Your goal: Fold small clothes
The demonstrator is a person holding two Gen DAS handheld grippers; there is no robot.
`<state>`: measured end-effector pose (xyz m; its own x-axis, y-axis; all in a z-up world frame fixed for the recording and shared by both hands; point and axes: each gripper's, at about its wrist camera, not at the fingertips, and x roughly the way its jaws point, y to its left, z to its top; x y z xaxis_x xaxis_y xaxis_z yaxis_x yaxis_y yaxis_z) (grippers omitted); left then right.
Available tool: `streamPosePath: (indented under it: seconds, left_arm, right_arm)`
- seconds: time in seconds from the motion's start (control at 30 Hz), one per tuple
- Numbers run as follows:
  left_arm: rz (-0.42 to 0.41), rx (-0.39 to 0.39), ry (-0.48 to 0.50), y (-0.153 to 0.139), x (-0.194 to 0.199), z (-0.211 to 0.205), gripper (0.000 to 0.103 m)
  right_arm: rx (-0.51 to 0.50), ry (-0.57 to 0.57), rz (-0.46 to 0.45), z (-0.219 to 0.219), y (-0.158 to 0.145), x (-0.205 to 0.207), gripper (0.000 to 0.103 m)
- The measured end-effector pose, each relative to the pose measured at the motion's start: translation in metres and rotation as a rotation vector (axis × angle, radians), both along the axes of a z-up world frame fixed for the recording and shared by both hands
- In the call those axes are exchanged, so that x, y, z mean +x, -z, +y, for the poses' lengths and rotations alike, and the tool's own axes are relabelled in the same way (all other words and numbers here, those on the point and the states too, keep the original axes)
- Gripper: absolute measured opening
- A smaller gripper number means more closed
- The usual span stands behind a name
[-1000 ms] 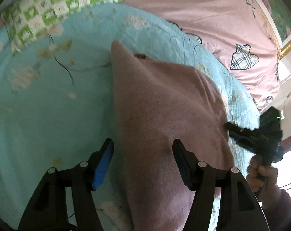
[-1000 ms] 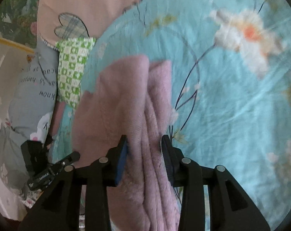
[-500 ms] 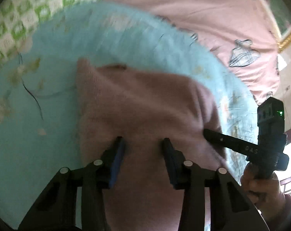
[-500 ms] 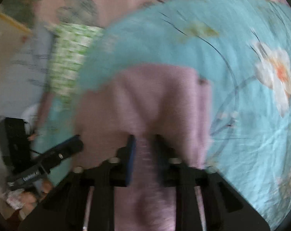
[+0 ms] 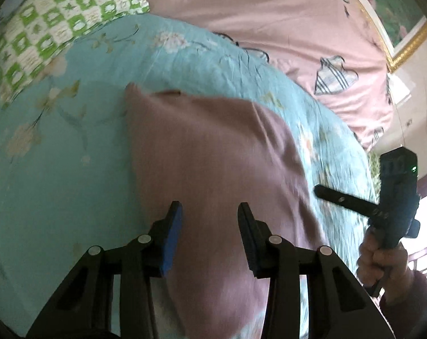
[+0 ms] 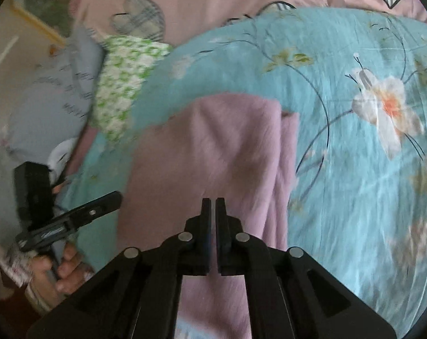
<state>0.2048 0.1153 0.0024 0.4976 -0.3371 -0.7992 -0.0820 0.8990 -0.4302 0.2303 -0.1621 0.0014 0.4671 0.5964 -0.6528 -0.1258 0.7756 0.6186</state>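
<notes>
The pink garment [image 5: 213, 155] is spread on the bed [image 5: 58, 183]. The left tool [image 5: 209, 231] is held open above it; the right tool [image 6: 213, 217] is closed, seemingly empty. Soft, light, limp fabric is best pinched at a hem corner.

Pink garment [image 5: 213, 152]: soft cloth with a fuzzy, fleece-like nap, matt, loosely creased. Turquoise bedsheet [image 6: 354, 183]: thin woven cloth, finely wrinkled, with a faint sheen on the creases and a printed flower pattern. Pink cover [image 5: 270, 28] behind it: smooth matt cloth with plaid heart patches. Green checked cloth [image 5: 58, 19]: printed cotton look, matt. Left gripper [image 5: 210, 228]: matt black hard plastic, blue rubbery pads on the fingers [image 5: 172, 234], small bright metal pivot pins. Right gripper [image 6: 213, 214]: same matt black plastic with metal pins. Picture frame [image 5: 405, 42]: glossy gilt moulding.
</notes>
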Motion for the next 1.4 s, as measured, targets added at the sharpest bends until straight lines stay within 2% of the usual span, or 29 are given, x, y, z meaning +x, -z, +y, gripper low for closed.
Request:
streamPosePath:
  seconds: [0.13, 0.27, 0.43, 0.5, 0.6, 0.77, 0.8, 0.83, 0.87, 0.93, 1.03, 1.2, 1.27, 1.4]
  left_arm:
    - [0.049, 0.041, 0.006, 0.009, -0.040, -0.006, 0.042]
    - [0.095, 0.072, 0.006, 0.022, -0.071, -0.015, 0.049]
    - [0.152, 0.150, 0.024, 0.052, -0.081, -0.029, 0.051]
    - [0.164, 0.161, 0.019, 0.060, -0.081, -0.031, 0.053]
    - [0.149, 0.151, -0.001, 0.050, -0.087, -0.029, 0.052]
    - [0.104, 0.165, 0.001, 0.031, -0.105, -0.031, 0.054]
    - [0.093, 0.169, -0.002, 0.029, -0.110, -0.031, 0.055]
    - [0.083, 0.172, -0.004, 0.026, -0.116, -0.033, 0.057]
    - [0.067, 0.181, -0.007, 0.024, -0.123, -0.034, 0.060]
    - [0.040, 0.213, -0.009, 0.020, -0.135, -0.038, 0.061]
    - [0.000, 0.277, 0.012, 0.018, -0.155, -0.047, 0.064]
    - [-0.053, 0.381, 0.053, 0.018, -0.184, -0.065, 0.075]
    - [-0.062, 0.402, 0.062, 0.019, -0.194, -0.067, 0.079]
    - [-0.056, 0.442, 0.067, 0.028, -0.212, -0.072, 0.080]
  right_arm:
    - [0.007, -0.026, -0.007, 0.001, 0.001, -0.043, 0.003]
    - [-0.011, -0.040, 0.031, 0.010, 0.016, -0.072, 0.003]
    - [-0.164, 0.010, 0.123, 0.005, 0.056, -0.089, 0.003]
    - [-0.135, 0.036, 0.140, -0.003, 0.072, -0.088, 0.000]
    - [-0.079, 0.075, 0.146, -0.013, 0.071, -0.090, 0.000]
    - [-0.070, 0.063, 0.097, -0.018, 0.048, -0.117, 0.005]
    - [-0.072, 0.060, 0.086, -0.018, 0.043, -0.126, 0.007]
    - [-0.074, 0.057, 0.071, -0.018, 0.038, -0.134, 0.016]
    - [-0.079, 0.057, 0.056, -0.017, 0.033, -0.141, 0.033]
    - [-0.098, 0.067, 0.007, -0.012, 0.023, -0.157, 0.051]
    - [-0.143, 0.054, -0.052, 0.001, 0.015, -0.176, 0.052]
    - [-0.220, 0.044, -0.084, 0.016, 0.018, -0.200, 0.058]
    - [-0.253, 0.049, -0.090, 0.019, 0.021, -0.209, 0.062]
    - [-0.297, 0.050, -0.097, 0.026, 0.029, -0.228, 0.068]
